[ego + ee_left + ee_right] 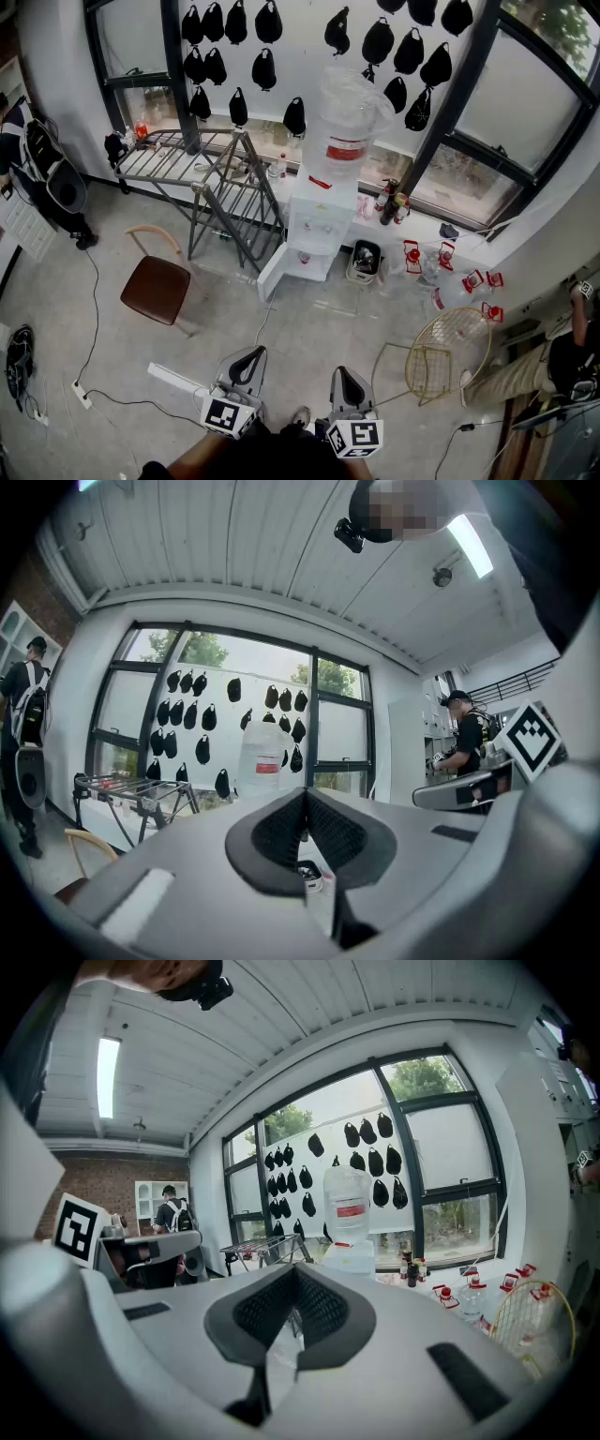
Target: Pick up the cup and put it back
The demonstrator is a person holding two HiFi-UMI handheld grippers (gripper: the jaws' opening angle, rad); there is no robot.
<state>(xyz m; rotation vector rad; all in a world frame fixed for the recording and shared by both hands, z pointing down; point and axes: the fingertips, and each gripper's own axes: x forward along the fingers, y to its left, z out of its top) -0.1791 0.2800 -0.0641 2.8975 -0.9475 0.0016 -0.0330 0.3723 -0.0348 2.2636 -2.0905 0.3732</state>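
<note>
Clenching left gripper (247, 360) and right gripper (345, 382) on nothing, side by side, aimed at water dispenser (323, 217) well ahead; likely poised before any approach.

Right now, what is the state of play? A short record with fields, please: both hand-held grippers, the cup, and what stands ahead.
left hand-held gripper: jaws together, nothing between them
right hand-held gripper: jaws together, empty, beside the left one
cup: not held; cannot be picked out for certain
ahead: water dispenser by the window, large bottle on top
left of it: metal drying rack, brown-seat chair
right: gold wire chair
</note>
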